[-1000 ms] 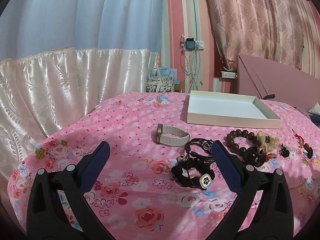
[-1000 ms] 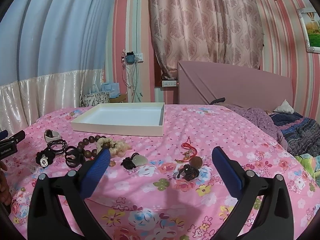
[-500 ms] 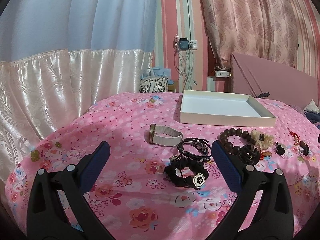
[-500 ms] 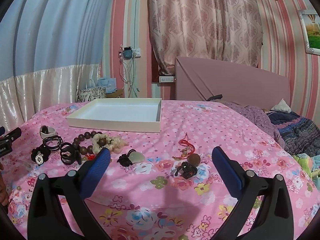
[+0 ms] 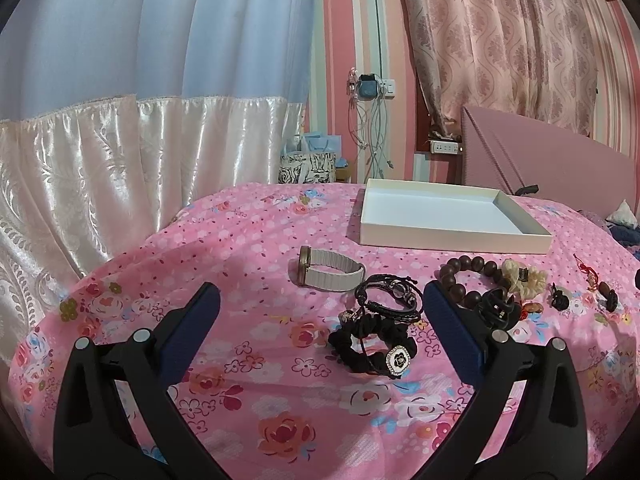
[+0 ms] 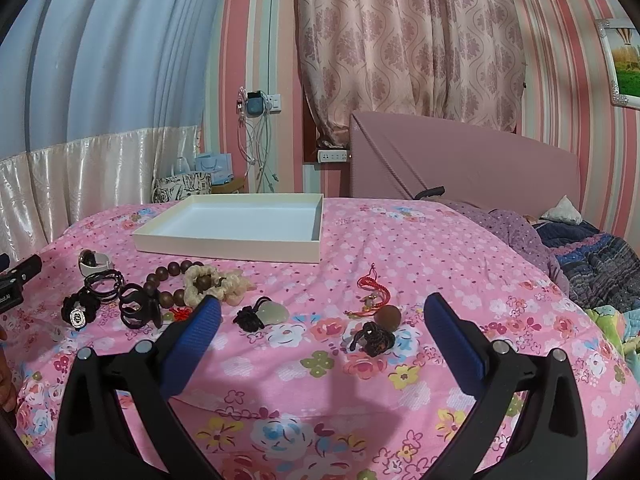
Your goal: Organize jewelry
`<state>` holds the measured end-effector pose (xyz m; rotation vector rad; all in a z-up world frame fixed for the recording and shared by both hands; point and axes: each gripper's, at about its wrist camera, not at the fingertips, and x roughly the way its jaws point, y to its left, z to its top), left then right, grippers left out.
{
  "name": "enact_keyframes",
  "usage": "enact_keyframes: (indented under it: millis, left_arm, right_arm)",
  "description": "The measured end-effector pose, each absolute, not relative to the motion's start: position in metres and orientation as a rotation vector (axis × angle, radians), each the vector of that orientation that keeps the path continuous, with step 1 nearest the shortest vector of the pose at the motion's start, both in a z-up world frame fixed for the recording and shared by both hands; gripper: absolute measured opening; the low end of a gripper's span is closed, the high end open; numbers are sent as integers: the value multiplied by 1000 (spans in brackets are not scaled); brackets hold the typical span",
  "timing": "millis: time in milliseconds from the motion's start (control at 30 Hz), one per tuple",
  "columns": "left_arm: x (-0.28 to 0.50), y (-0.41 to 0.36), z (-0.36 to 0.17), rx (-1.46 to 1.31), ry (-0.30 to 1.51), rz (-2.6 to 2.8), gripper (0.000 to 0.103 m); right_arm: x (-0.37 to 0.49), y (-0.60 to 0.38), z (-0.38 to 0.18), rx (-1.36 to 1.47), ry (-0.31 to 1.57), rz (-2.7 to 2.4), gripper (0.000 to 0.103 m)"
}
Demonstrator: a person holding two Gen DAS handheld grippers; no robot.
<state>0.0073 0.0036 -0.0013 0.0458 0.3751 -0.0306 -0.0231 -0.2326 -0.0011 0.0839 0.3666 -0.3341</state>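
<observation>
From the left wrist, the left hand-held gripper (image 5: 320,316) hangs spread wide and empty above a black scrunchie with a jewelled clasp (image 5: 374,346) on the pink floral bedspread (image 5: 248,240). From the right wrist, the right hand-held gripper (image 6: 320,316) gapes empty above a dark knotted cord charm (image 6: 373,339); the shallow white cardboard tray (image 6: 228,245) sits beyond.

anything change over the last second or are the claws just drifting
Only the view drifted. In both wrist views the scene slid slightly leftward, so both cameras shifted a little. Nothing was gripped or released: left claw and right claw stayed open and empty. The white tray, watch and black scrunchie lie where they were.
</observation>
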Motion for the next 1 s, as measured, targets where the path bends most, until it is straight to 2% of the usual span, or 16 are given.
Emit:
enact_keyframes:
  millis: [1000]
  left_arm:
    - [10, 1, -4, 64, 388, -44, 100]
  right_arm:
    - [-21, -233, -4, 86, 372, -334, 101]
